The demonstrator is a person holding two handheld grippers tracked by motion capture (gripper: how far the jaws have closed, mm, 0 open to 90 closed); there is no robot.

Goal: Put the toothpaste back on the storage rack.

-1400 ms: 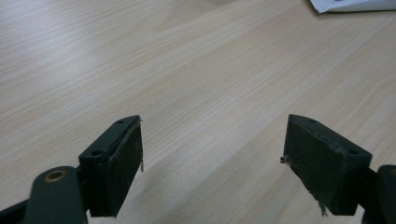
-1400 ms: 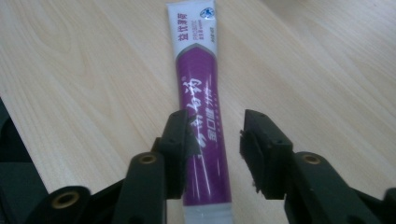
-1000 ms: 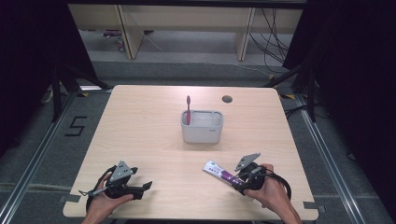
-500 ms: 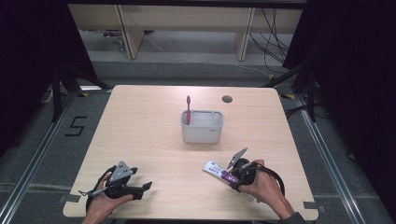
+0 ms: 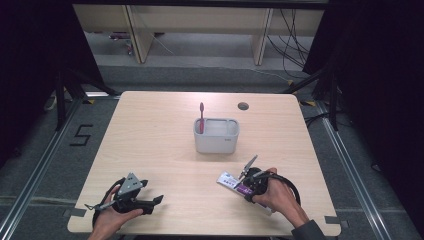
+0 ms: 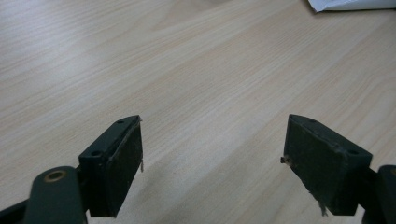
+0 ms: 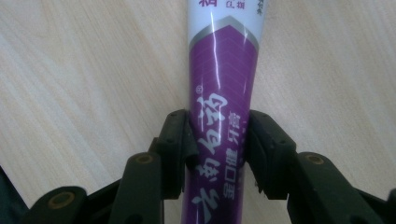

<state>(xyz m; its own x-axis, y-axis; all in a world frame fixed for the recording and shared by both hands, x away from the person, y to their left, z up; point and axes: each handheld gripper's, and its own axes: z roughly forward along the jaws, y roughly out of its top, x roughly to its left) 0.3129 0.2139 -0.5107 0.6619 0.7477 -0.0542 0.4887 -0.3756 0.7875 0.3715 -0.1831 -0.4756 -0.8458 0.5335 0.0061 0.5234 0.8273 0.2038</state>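
Closing in since a second ago, the right gripper (image 7: 217, 154) now pinches the purple-and-white toothpaste tube (image 7: 222, 93) lying on the table (image 5: 160, 145); left gripper (image 6: 212, 163) rests wide apart.

Floor marking (image 5: 81, 135): a dark "5" left of the table.
Toothpaste tube (image 7: 223, 93): white Chinese characters on purple, with a small ® mark; individual characters not clearly legible.

Table (image 5: 165, 150): pale wood-grain laminate, smooth, matt. Toothpaste tube (image 7: 223, 88): glossy purple-and-white plastic. Holder (image 5: 216, 142): matt grey plastic. Tongs (image 6: 212, 168): matt black plastic, pads rough.
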